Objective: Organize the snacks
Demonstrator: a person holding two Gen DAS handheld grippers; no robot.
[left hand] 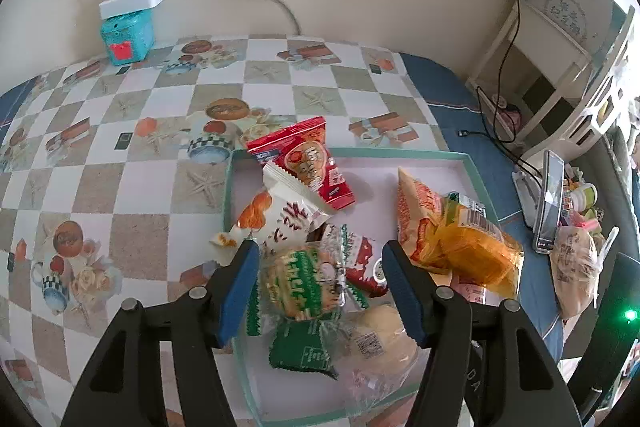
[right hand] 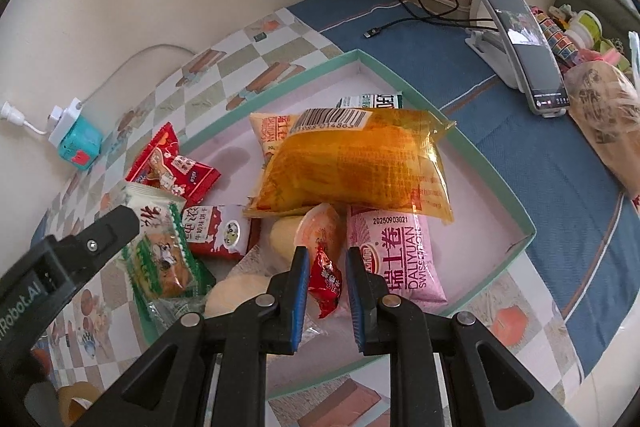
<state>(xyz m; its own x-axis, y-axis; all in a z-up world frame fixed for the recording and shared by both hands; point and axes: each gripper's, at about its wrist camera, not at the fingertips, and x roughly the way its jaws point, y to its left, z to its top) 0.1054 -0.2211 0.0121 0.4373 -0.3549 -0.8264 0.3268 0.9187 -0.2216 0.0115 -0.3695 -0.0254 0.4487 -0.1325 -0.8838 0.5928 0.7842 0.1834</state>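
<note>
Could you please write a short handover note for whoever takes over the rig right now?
Left gripper: open, fingers either side of the round green-wrapped biscuit pack at the near-left edge of the shallow teal-rimmed tray.
Right gripper: narrowly open around a small red candy wrapper; whether it touches is unclear.
Done: most snacks lie in the tray, including the orange translucent cake bag on the pink Swiss-roll packet.
Left: the red biscuit packet overhangs the far-left rim; the pile is unsorted.
</note>
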